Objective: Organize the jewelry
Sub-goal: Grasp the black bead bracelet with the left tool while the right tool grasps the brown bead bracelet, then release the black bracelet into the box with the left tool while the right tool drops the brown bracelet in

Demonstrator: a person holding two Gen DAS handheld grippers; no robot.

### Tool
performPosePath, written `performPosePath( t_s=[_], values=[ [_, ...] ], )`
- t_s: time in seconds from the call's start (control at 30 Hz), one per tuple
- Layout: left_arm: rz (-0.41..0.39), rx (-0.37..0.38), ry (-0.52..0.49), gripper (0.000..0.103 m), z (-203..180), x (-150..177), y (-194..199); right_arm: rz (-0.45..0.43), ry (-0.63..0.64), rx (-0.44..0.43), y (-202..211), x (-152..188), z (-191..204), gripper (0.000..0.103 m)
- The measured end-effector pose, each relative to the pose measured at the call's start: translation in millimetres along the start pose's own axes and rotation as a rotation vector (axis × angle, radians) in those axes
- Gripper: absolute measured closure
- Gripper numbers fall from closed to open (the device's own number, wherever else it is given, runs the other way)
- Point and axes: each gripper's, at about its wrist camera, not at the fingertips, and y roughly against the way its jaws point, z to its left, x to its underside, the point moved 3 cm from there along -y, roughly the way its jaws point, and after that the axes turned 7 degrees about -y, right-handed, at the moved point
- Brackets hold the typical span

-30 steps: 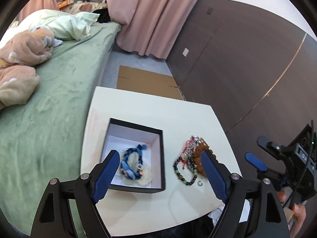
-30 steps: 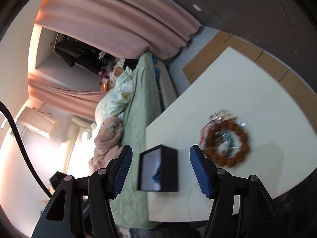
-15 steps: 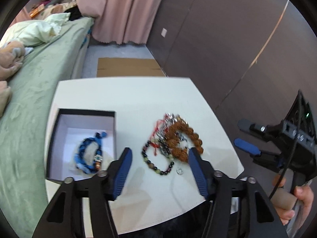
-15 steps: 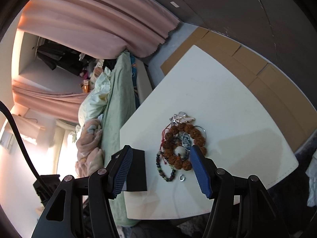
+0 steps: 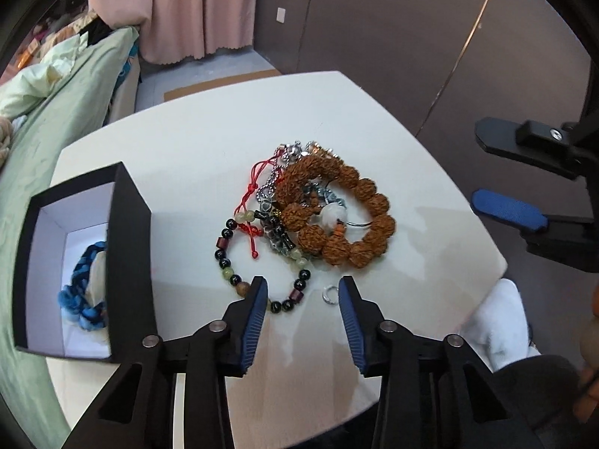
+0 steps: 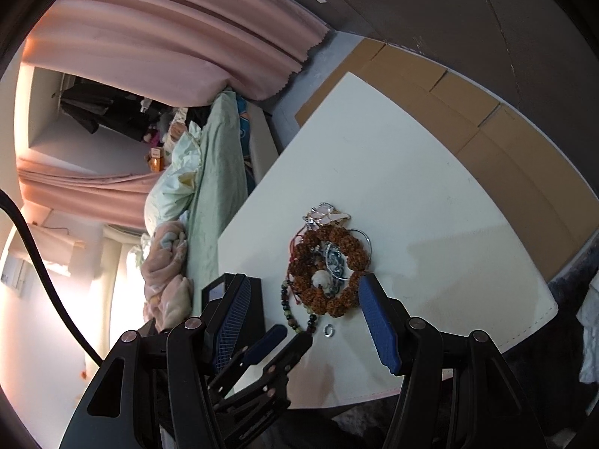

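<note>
A pile of jewelry lies on the white table (image 5: 411, 172): a brown seed-bead bracelet (image 5: 359, 220), a dark and green bead bracelet (image 5: 232, 262), a red cord (image 5: 251, 194), chains and a small silver ring (image 5: 330, 295). An open black box (image 5: 127, 247) at the left holds a blue braided bracelet (image 5: 84, 280). My left gripper (image 5: 303, 299) is open, low over the table, with the ring and the bead bracelet's near edge between its fingers. My right gripper (image 6: 303, 299) is open above the pile (image 6: 329, 273); it also shows at the right of the left wrist view (image 5: 524, 187).
A green bed (image 5: 56, 119) with pillows runs along the table's left side. Pink curtains (image 5: 187, 7) and a dark panelled wall (image 5: 411, 37) stand behind. Flat cardboard (image 6: 486, 123) lies on the floor past the far edge. White cloth (image 5: 498, 329) lies at the near right corner.
My left gripper has moved from over the box rightward and down to the jewelry pile, its fingers now narrower. My right gripper has swung closer over the pile.
</note>
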Motion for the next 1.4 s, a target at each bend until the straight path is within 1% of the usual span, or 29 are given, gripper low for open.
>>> performPosePath(
  t_s=[0.17,0.27,0.3,0.33,0.37,0.47,0.6,0.83,1.07,1.17,1.3,1.4],
  values=[
    [0.028,-0.017,-0.002,0.065,2,-1,-18,0.017,0.014,0.008,-5,2,2,0.042],
    [0.015,-0.041,-0.033,0.066,-2,0,-18,0.017,0.025,0.02,-7,2,4,0.042],
    [0.015,-0.046,-0.041,0.07,-3,1,-17,0.022,0.025,0.026,-10,2,3,0.042],
    [0.013,-0.043,-0.045,0.079,-4,1,-17,0.028,0.025,0.03,-12,1,3,0.042],
    [0.016,-0.026,-0.04,0.095,-3,1,-16,0.032,0.025,0.034,-14,0,2,0.042],
    [0.021,-0.022,-0.032,0.095,-1,3,-14,0.042,0.034,0.053,-22,1,2,0.042],
    [0.003,0.0,-0.011,0.095,3,2,-5,0.064,0.043,0.064,-35,2,5,0.042],
    [-0.062,0.017,0.028,0.095,14,-9,25,0.081,0.054,0.077,-49,4,7,0.042],
    [-0.112,0.028,0.067,0.095,29,-17,49,0.079,0.044,0.102,-56,2,4,0.042],
    [-0.129,0.031,0.078,0.095,36,-20,56,0.06,0.043,0.131,-57,-1,3,0.042],
    [-0.15,0.037,0.093,0.095,44,-21,67,0.019,0.061,0.216,-58,-10,-1,0.042],
    [-0.168,0.037,0.103,0.095,48,-22,76,0.021,0.081,0.256,-65,-11,1,0.042]
  ],
)
